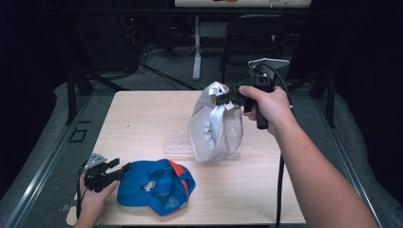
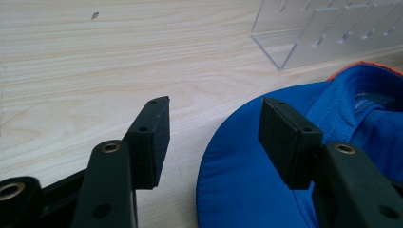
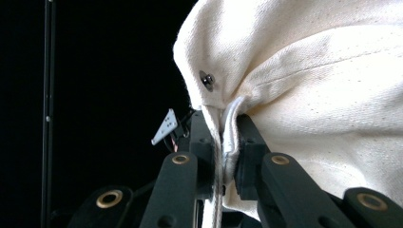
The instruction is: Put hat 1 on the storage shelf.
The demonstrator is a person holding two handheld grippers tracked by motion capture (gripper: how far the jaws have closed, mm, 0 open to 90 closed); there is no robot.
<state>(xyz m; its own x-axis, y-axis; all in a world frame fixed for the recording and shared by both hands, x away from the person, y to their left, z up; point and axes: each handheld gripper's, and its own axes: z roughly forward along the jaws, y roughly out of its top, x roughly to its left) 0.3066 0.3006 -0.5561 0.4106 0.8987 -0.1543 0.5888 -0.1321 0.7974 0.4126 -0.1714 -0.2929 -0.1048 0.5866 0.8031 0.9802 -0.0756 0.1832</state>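
The right gripper (image 1: 227, 99) was clamped on a cream cap (image 1: 214, 124), its jaws pinching a fold of fabric at the rim, just below a small metal snap (image 3: 206, 80). The cap hung clear of the table (image 1: 142, 118), above a clear acrylic rack (image 1: 178, 142) near the table's centre. Judged from its sag, the cap was light and soft — the cloth drooped under its own weight, so the crown would collapse if gripped there. The stitched rim seam offered the firmest hold; the brim, likely stiffer, would serve as a second point. Cotton of this weave should not slip readily between the pads. The left gripper (image 1: 116, 168) rested near the table's front left corner with its jaws apart, holding nothing; one pad (image 2: 290, 140) stood over the brim of a blue cap (image 1: 157, 186), the other (image 2: 152, 140) over bare wood. The blue cap lay flat near the front edge, orange trim showing — well apart from the cream cap. The rack lay directly beneath the hanging cap; loose fabric could catch on it during lowering. A chair (image 1: 256, 35) and cabling (image 1: 157, 61) stood beyond the far edge, out of the way.
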